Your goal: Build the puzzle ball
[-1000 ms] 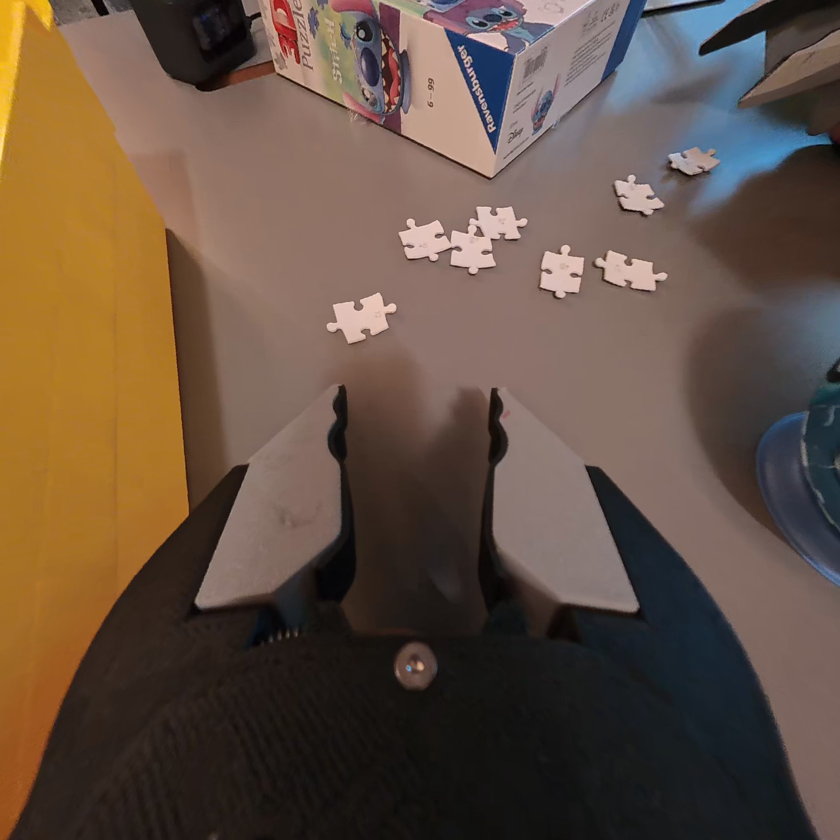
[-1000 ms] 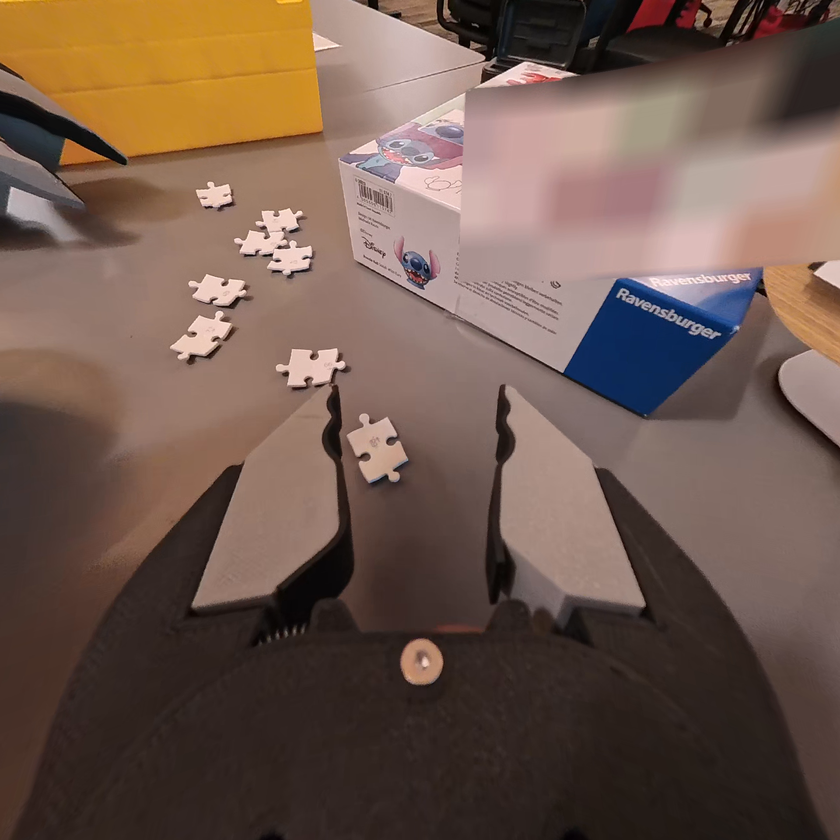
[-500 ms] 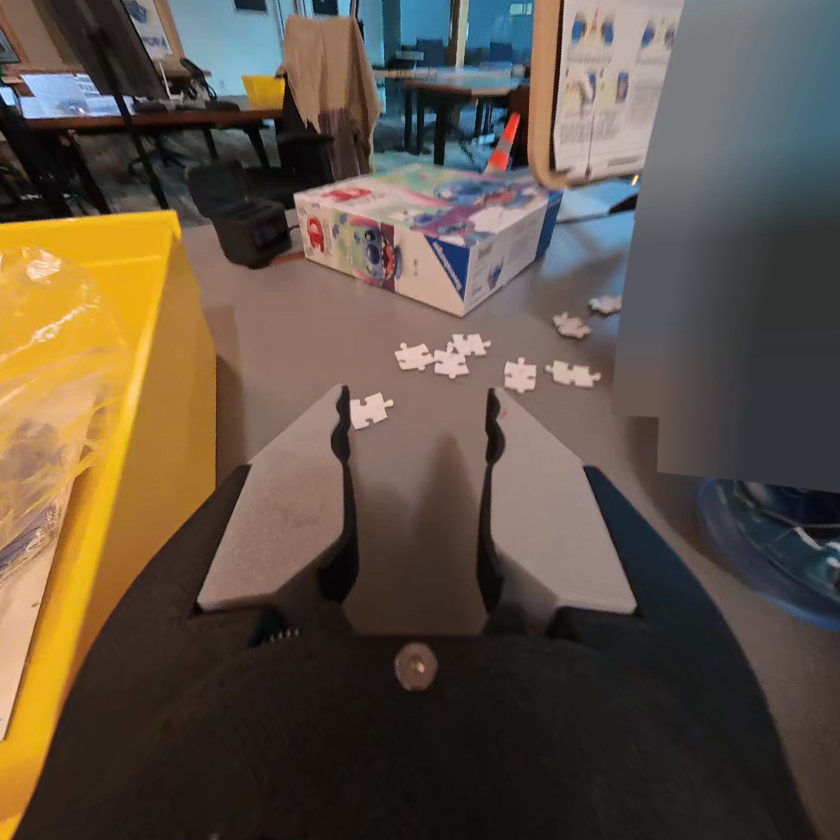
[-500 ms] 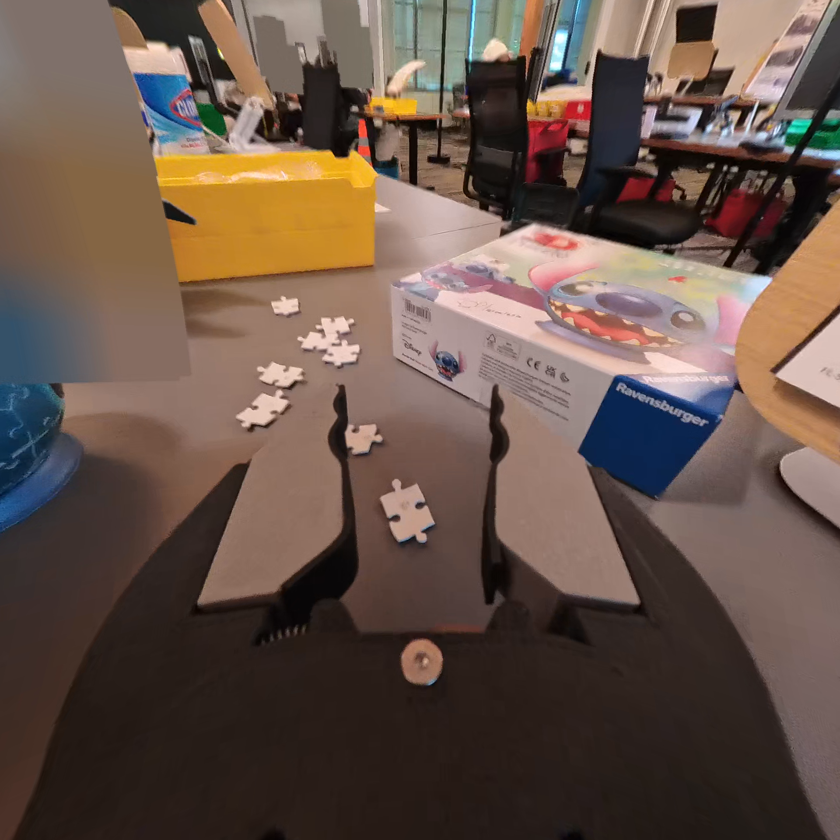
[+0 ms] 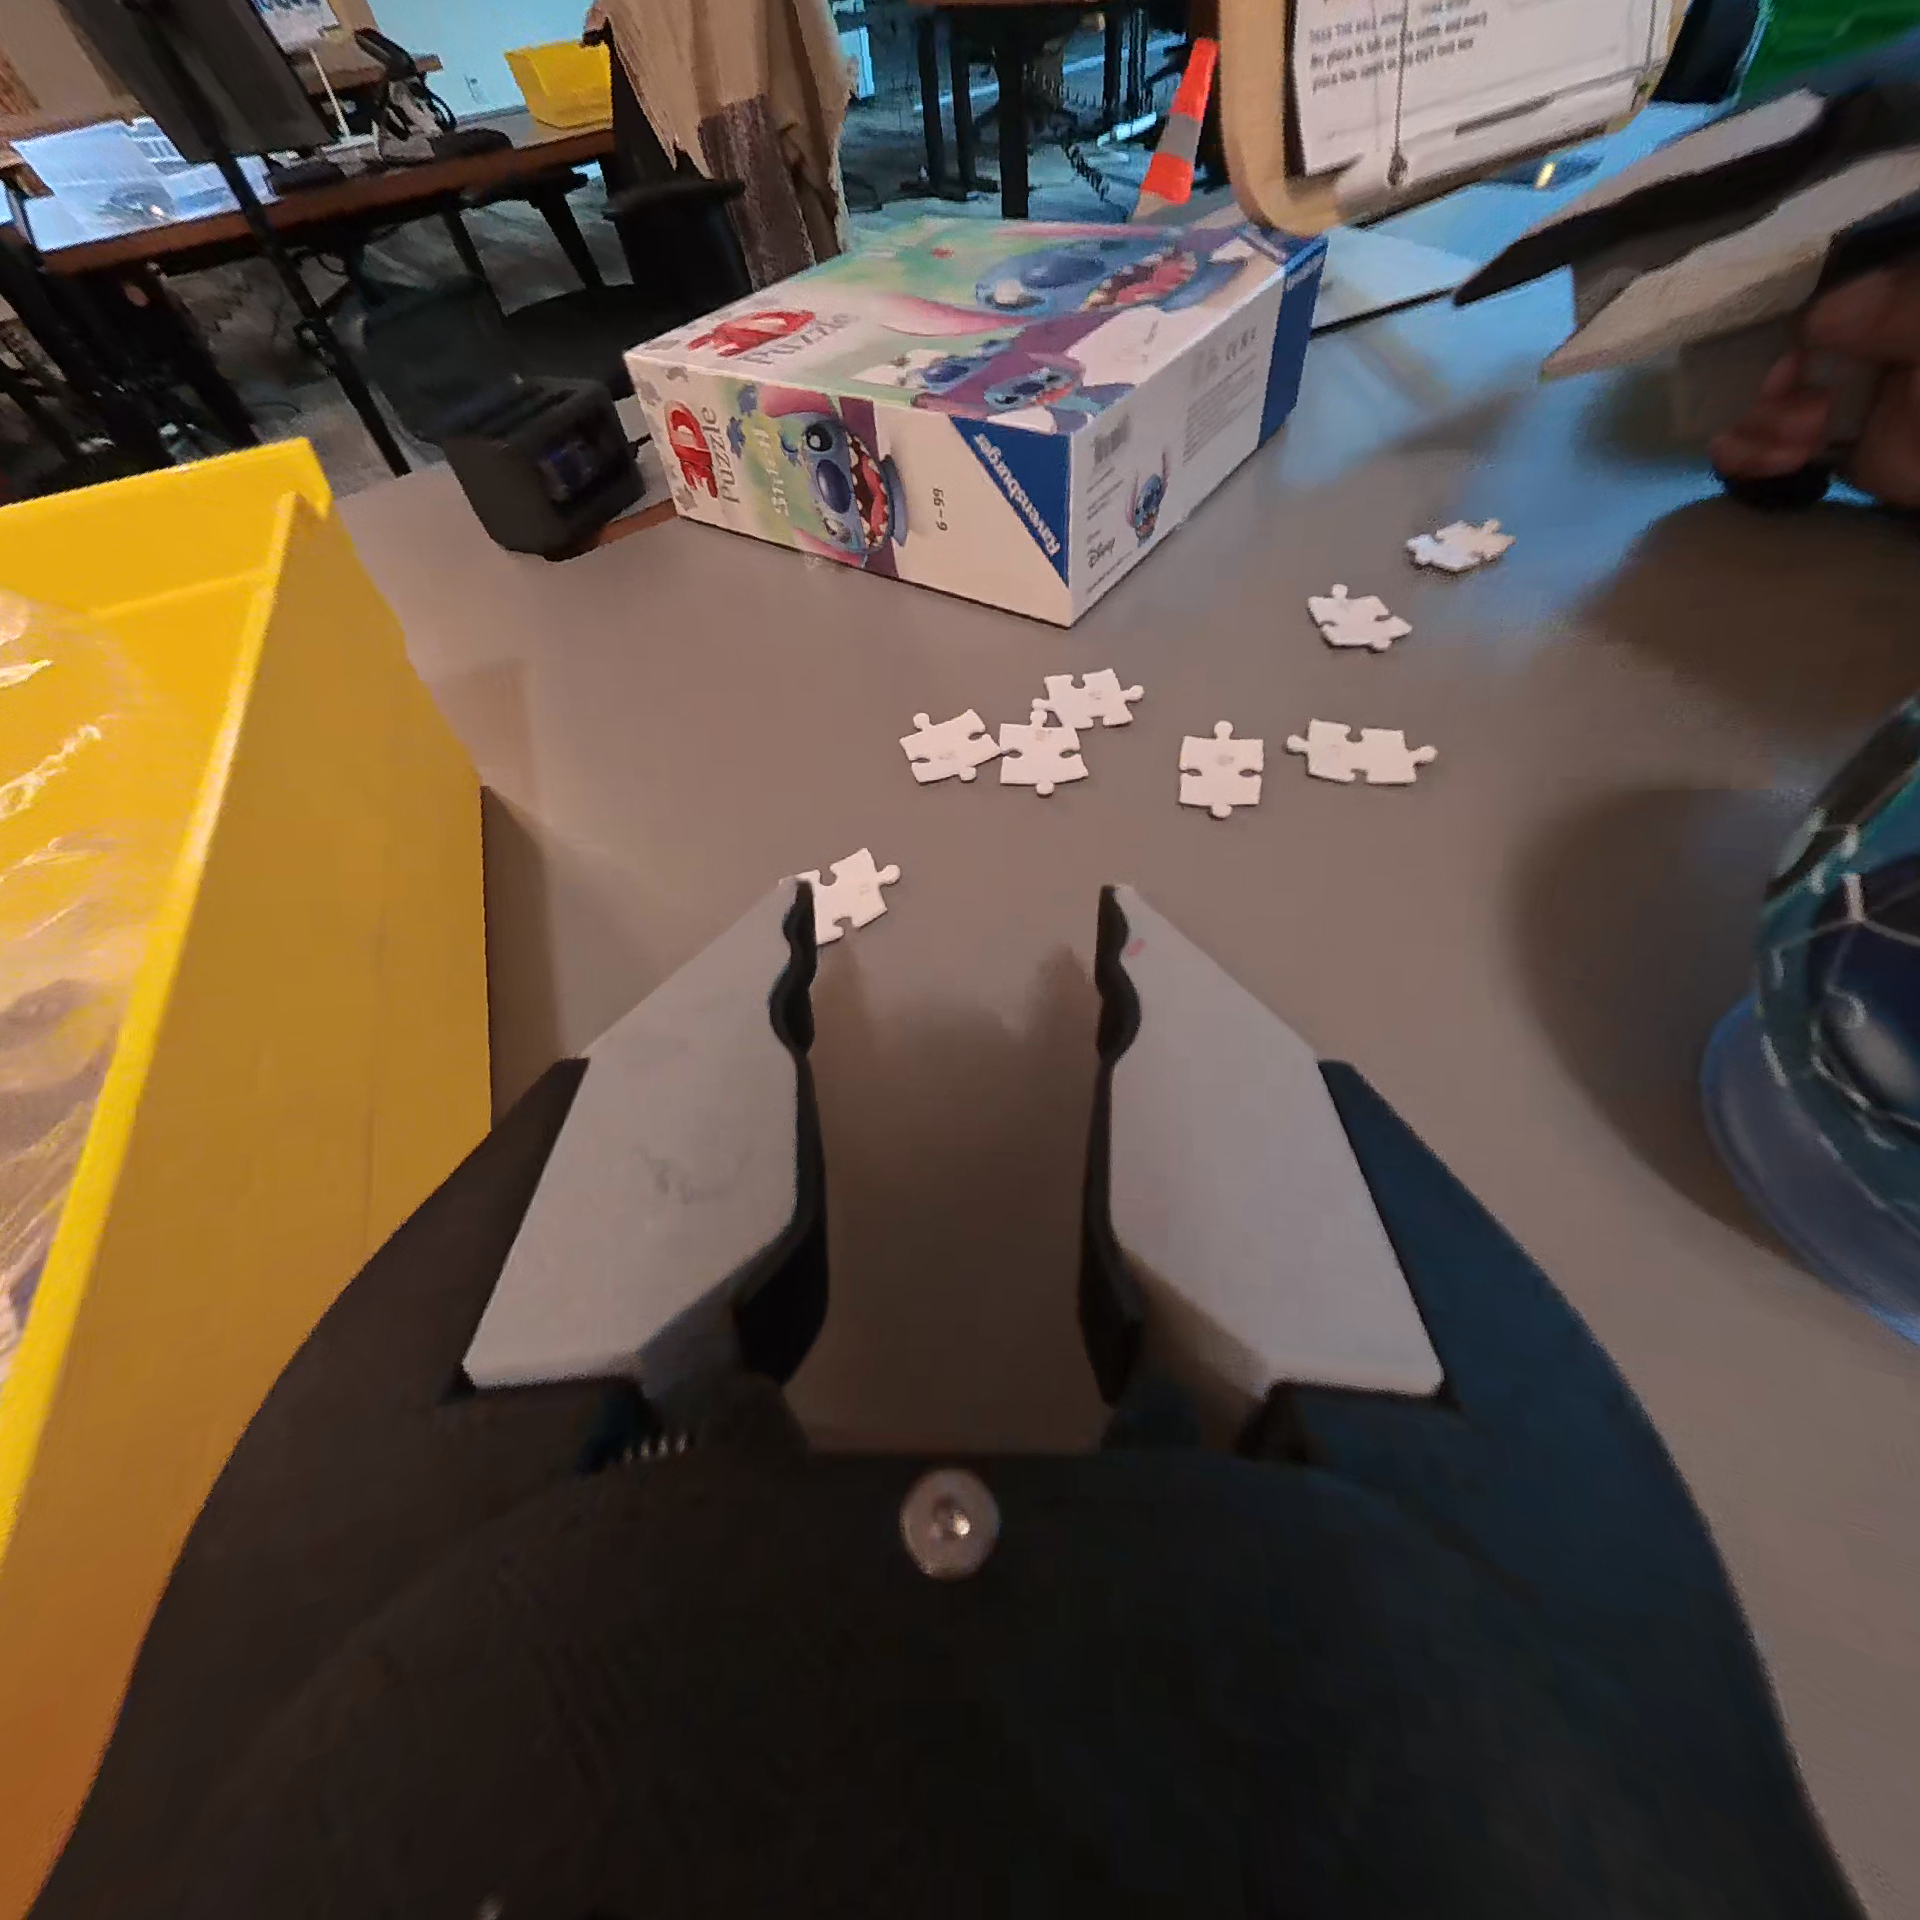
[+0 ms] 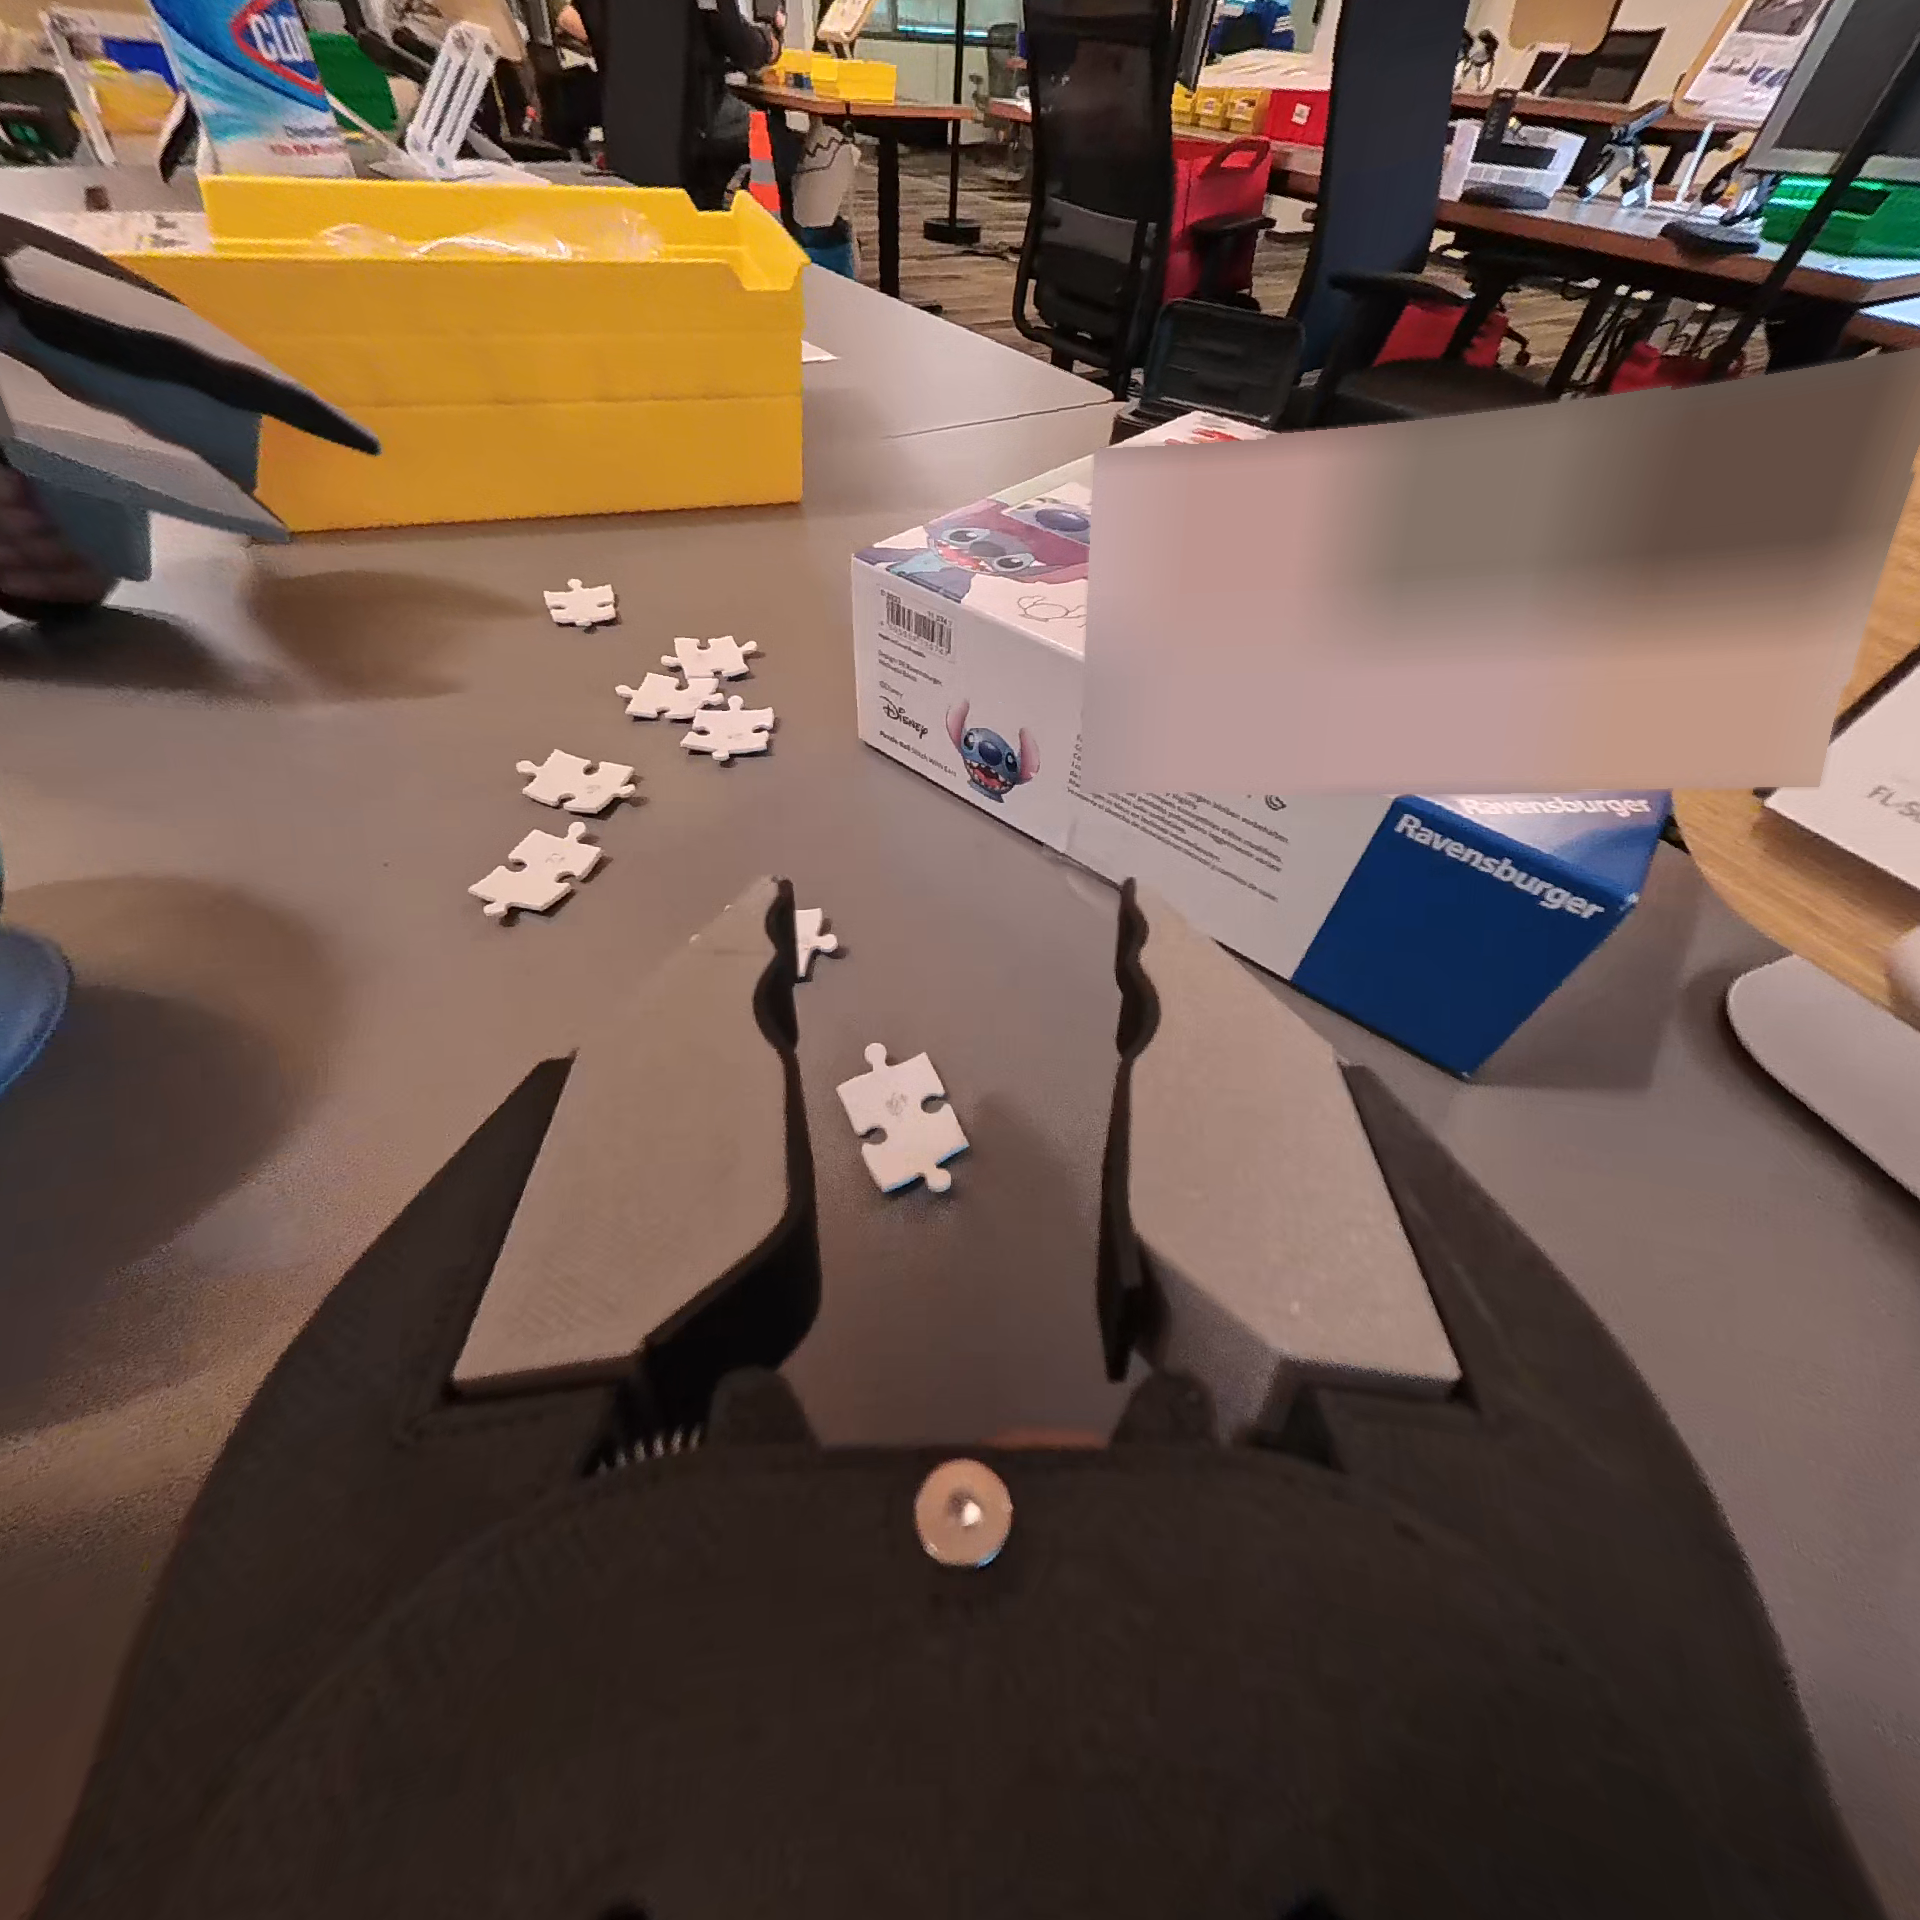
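Observation:
Several white puzzle pieces lie face down on the grey table [image 5: 1299,987]. My left gripper [image 5: 948,902] is open and empty above the table, with one piece [image 5: 850,891] just beyond its left fingertip. The partly built blue puzzle ball [image 5: 1839,1039] on its blue ring stand sits at the right edge of the left wrist view. My right gripper [image 6: 951,899] is open and empty, and a white piece [image 6: 902,1117] lies on the table between its fingers. Another piece [image 6: 812,937] shows partly behind its left finger.
The puzzle box [image 5: 966,416] [image 6: 1195,790] stands at the back of the table. A yellow bin [image 5: 187,935] [image 6: 499,343] is close on my left gripper's left. A black device [image 5: 540,473] sits beside the box. Chairs and desks fill the room behind. My hands' fingertips stand some 30 cm from each other. About 35 cm separates my left fingertips from the black device [image 5: 540,473].
Both views tilted up from looking down at the table, then settled lower. The piece between my right fingers now lies nearer the gripper's body. Both grippers stay open.

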